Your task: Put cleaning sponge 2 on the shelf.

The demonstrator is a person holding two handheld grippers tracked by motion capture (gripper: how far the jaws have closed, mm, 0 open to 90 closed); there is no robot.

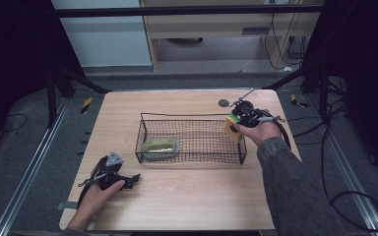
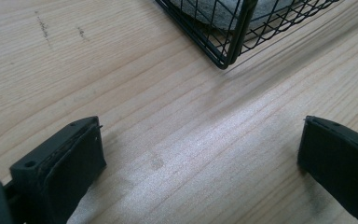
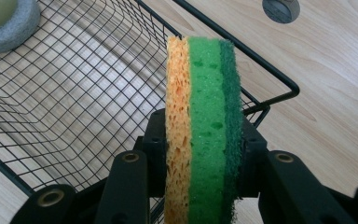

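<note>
1. The right gripper [image 3: 200, 154] has its jaws pressed against both flat faces of a sponge [image 3: 204, 130] with orange, light green and dark green layers, which stands on edge between them.
2. From above, the sponge [image 1: 232, 127] hangs at the right end of the wire basket [image 1: 193, 117], close to its rim, toward the right edge of the tabletop [image 1: 187, 196].
3. A grey-rimmed pad with a yellow-green middle [image 1: 160, 146] already lies in the basket's left end, so I judge one item is in and the sponge is about halfway through its trip: lifted and brought over, not yet lowered or let go.
4. The left gripper [image 2: 200, 154] rests near the front-left corner of the tabletop, jaws spread wide with only bare wood between them.
5. The sponge's lower end is hidden behind the jaws, and whether it already clears the basket's wire rim I cannot tell.
6. A round dark disc [image 1: 224, 103] lies near the far edge; what it is I can't make out.
</note>
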